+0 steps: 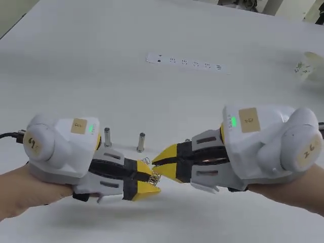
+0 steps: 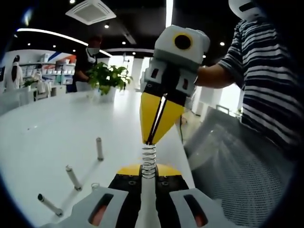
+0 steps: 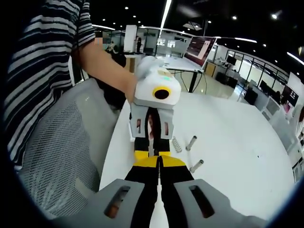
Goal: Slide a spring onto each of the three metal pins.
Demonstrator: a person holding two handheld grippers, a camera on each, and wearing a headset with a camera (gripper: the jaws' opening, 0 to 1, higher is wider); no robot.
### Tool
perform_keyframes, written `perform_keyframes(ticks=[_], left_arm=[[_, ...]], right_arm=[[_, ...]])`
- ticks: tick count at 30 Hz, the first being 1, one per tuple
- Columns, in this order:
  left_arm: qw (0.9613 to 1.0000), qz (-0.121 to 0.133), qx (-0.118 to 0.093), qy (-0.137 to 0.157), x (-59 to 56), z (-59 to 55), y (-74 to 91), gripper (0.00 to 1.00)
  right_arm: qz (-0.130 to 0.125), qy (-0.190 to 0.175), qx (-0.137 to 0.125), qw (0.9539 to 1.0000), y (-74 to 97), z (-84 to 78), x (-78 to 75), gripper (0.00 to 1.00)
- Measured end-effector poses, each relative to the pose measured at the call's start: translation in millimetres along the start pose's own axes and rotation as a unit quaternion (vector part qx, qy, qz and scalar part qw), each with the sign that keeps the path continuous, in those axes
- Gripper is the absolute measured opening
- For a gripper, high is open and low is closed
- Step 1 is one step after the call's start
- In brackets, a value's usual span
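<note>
**Spring held between both claws, short of the pins**
The spring is light, thin-wired and probably easy to kink or flick away; hold one end coil gently, bore free. The left claw is clamped on one end; the right claw, jaws together, touches the other. The spring sits above the table, on the person's side of the three pins.

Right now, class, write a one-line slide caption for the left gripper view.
Left gripper grips a spring by its base; right gripper touches its top; three bare pins stand beside.
</note>
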State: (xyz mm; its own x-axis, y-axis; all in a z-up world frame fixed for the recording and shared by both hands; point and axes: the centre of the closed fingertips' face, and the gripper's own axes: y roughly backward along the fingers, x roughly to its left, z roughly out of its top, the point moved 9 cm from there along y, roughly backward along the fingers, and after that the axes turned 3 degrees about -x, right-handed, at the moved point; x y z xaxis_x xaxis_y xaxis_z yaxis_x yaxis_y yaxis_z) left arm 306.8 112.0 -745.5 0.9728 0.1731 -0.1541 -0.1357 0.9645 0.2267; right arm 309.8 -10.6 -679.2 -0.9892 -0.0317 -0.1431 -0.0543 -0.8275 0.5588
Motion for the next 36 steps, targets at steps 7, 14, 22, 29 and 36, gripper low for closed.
perform_keyframes(ticks=[7, 14, 22, 29, 36], left_arm=[[0.9999, 0.009, -0.004, 0.014, 2.6, -1.9, 3.7, 0.01], [0.9996, 0.012, -0.011, 0.024, 3.9, -2.4, 8.6, 0.01], [0.9997, 0.009, -0.012, 0.022, 2.4, -1.2, 8.8, 0.01], [0.9996, 0.006, -0.017, 0.022, 0.7, 1.2, 8.0, 0.01], [0.9993, 0.007, -0.028, 0.024, 1.7, 3.7, 9.5, 0.01]], right_arm=[[-0.012, -0.017, -0.010, 0.9997, 1.2, -1.3, -1.3, 0.00], [-0.042, -0.067, -0.041, 0.9961, 11.9, -4.1, -9.9, 0.05], [-0.032, -0.101, -0.039, 0.9936, 11.1, -13.7, -5.9, 0.11], [-0.026, -0.132, -0.058, 0.9892, 7.5, -16.0, -5.8, 0.09], [-0.025, -0.165, -0.077, 0.9829, 5.8, -21.0, -4.2, 0.09]])
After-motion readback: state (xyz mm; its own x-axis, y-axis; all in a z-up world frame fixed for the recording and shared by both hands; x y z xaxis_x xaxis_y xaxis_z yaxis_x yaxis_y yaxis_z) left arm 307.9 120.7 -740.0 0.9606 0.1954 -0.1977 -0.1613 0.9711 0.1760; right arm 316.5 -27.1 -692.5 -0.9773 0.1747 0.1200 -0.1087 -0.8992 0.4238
